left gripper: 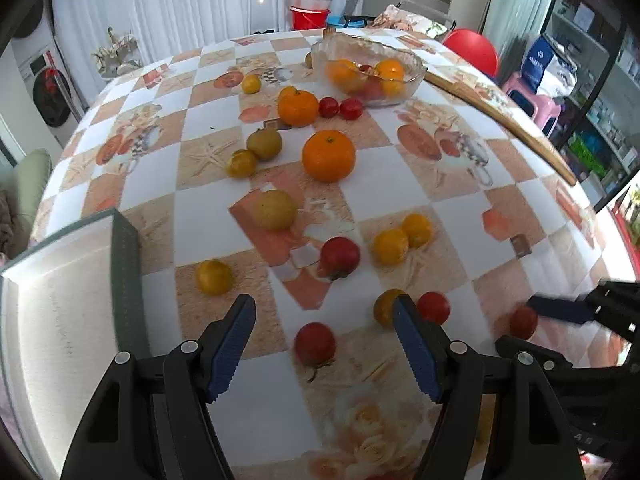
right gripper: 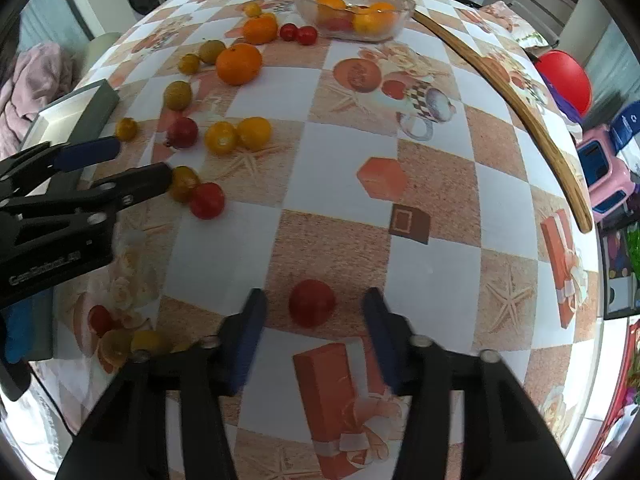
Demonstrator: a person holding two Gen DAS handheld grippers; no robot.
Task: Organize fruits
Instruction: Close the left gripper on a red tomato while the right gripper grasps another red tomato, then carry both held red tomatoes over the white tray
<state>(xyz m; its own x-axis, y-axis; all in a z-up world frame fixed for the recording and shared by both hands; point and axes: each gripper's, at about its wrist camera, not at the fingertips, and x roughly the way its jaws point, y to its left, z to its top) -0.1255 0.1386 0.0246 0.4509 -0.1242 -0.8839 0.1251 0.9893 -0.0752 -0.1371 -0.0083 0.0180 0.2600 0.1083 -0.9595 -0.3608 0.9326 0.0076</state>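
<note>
At 9 o'clock of my left camera lies a flat white box with a dark grey side (left gripper: 80,280) on the checked tablecloth with orange and white squares (left gripper: 400,184). My left gripper (left gripper: 324,340) has its blue jaws apart, and a small round red tomato (left gripper: 315,343) lies on the cloth between them; neither pad touches it, so nothing is grasped. Behind the right finger, at 1 o'clock of it, a small yellow-green tomato (left gripper: 385,305) and another red cherry tomato (left gripper: 435,307) lie side by side. Further up, near the centre, sits a large round orange (left gripper: 328,155), and at 12 o'clock stands a clear glass bowl (left gripper: 412,62) with oranges and red fruit inside.

In my right camera, my right gripper (right gripper: 314,312) points down over a second round red tomato (right gripper: 312,308). The tomato lies between the two blue pads, with a visible gap on each side, so the jaws are not clenched on it. A long curved wooden stick (right gripper: 516,100) lies at 2 o'clock.
</note>
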